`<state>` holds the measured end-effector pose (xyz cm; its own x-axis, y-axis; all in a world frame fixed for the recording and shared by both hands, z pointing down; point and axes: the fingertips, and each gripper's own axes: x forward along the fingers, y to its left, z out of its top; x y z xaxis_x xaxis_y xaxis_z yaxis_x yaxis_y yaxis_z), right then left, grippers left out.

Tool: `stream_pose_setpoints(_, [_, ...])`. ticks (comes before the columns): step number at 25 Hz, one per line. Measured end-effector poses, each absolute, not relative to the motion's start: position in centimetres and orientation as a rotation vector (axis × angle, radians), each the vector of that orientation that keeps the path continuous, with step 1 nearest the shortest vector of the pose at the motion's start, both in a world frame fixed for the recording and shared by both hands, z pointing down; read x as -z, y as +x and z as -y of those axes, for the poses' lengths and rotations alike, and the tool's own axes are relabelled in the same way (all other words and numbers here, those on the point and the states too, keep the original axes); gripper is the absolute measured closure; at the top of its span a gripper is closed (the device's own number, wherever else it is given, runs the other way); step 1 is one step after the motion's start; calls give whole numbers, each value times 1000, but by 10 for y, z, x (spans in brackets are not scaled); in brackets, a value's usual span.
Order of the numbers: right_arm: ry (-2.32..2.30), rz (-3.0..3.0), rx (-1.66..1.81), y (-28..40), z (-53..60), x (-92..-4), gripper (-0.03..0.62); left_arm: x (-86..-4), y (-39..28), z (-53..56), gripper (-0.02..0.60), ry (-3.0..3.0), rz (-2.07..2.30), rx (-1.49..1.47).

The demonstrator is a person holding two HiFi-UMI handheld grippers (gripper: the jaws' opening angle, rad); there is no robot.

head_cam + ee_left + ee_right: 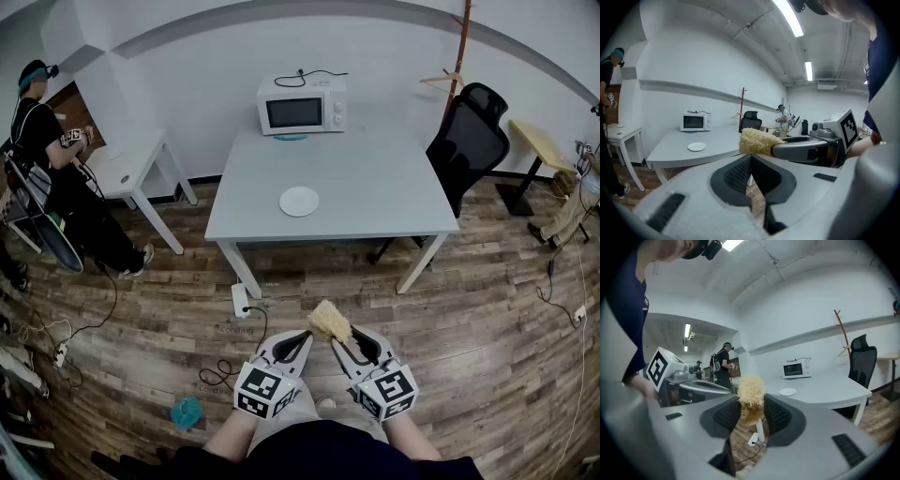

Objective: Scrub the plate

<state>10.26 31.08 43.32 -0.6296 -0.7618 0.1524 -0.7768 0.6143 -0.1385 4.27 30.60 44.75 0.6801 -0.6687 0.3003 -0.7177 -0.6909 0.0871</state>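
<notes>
A small white plate [299, 201] lies alone near the middle of the pale grey table [375, 187], well ahead of both grippers. It also shows in the left gripper view as the plate [697, 146] and in the right gripper view as the plate [787, 392]. My right gripper [337, 339] is shut on a fuzzy yellow scrub sponge [329, 321], which sticks up between the pads as the sponge [751, 392]. My left gripper [302, 337] hangs beside it, shut with nothing in it; its jaws meet in its own view [751, 157]. Both are held low in front of my body, over the wooden floor.
A white microwave [302, 105] stands at the table's far edge. A black office chair [469, 141] is at the table's right. A smaller white table [127, 164] and a person [47, 150] are at the left. A power strip [240, 300] and cables lie on the floor.
</notes>
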Motion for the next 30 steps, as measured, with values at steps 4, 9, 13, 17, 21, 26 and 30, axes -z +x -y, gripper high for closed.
stream_pose_setpoints(4, [1339,2739,-285,105,-316,-432,437,-448,39,-311,563,2683,1145,-354])
stream_pose_setpoints(9, [1331,2732,-277,108,-319,-430,437,-446,39,-313,563,2661,1160,-332])
stream_pose_setpoints(13, [1318,2767,-297,107,-319,-430,437,-447,35,-313,563,2649,1188,-330])
stream_pose_setpoints(17, [1302,2776,-303,101,-313,-431,437,-453,26,-309,563,2597,1198,-308])
stream_pose_setpoints(21, [1297,2754,-316,100,-302,-437,437,-459,17,-294,563,2567,1227,-297])
stream_pose_setpoints(26, [1314,2730,-334,107,-283,-444,436,-462,15,-267,561,2555,1249,-271])
stream_pose_setpoints(30, [1318,2704,-319,109,-259,-446,436,-465,14,-236,561,2537,1251,-249])
